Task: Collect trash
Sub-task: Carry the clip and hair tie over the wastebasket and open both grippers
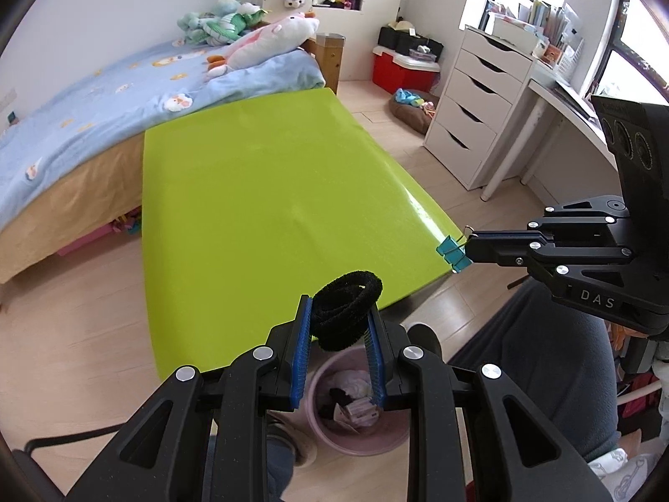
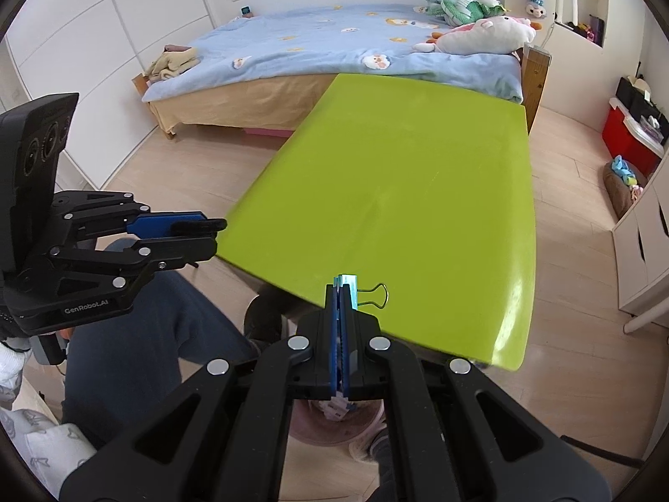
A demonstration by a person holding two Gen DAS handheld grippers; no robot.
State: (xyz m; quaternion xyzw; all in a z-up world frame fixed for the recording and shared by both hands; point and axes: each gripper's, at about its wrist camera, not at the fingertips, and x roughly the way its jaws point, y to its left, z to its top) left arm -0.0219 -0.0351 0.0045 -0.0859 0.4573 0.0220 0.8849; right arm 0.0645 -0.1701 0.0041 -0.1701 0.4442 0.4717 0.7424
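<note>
The left gripper [image 1: 339, 318], jaws clamped on a black fuzzy hair band [image 1: 347, 308], hangs directly above the pink plastic bin [image 1: 355, 439]; the right gripper [image 2: 340, 293], pinching a teal binder clip [image 2: 350, 288], also hovers over the bin.

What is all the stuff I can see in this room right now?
hair band: one, black, held in the left tongs above the bin
clip: one, teal, gripped in the right tongs at the table's near corner
bin: one, pink, on the floor below the tongs, scraps inside
table: one, lime green, beside the bed
bed: one, blue cover, behind the table
plush toys: several, white, pink and green, at the bed's head
drawers: one unit, white, by the window
box: one, red, on the floor by the far wall
left tongs: black, blue pads
right tongs: black, blue pads, shut
leg: dark trousers, between the tongs
</note>
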